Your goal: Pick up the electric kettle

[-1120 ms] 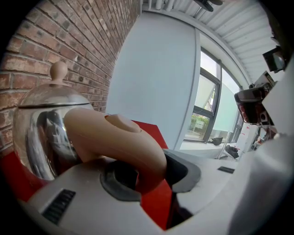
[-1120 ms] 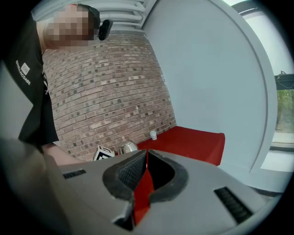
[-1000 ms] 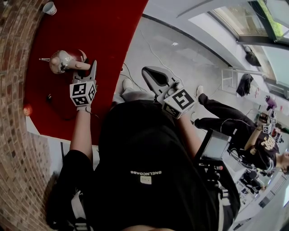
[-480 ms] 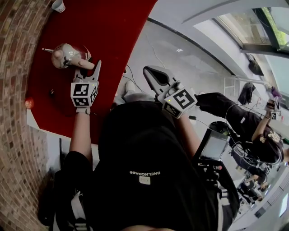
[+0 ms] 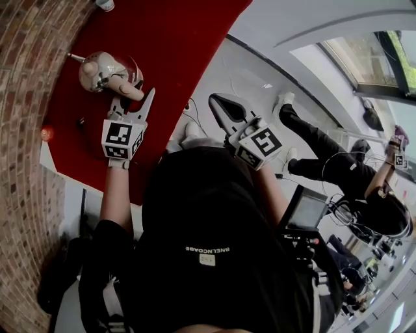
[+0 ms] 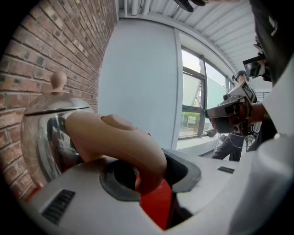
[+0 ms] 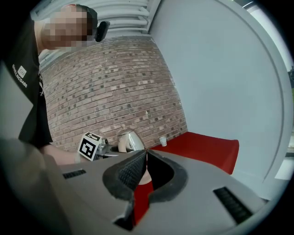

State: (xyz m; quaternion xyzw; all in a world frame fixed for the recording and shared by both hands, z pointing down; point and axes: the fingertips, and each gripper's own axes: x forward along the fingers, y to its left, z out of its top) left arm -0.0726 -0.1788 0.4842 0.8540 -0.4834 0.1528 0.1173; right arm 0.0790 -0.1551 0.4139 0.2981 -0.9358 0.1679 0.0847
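Head view: cup [image 5: 104,4] cut off by the top edge, only part of it in frame. Kettle [image 5: 104,68]: the near end of its handle [image 5: 127,88] runs under the left gripper [image 5: 133,99], so the spot where the pads press is not visible from here. The kettle's underside is hidden by its own body; whether it touches the red table [image 5: 169,39] or is clear of it, cannot tell.

Left gripper view: kettle's left side lost in the dark lens rim; the handle's lower end sinks behind the jaws.

Right gripper view: kettle small and far, its bottom hidden behind the right gripper [image 7: 146,152] — cup beside it too small for detail.
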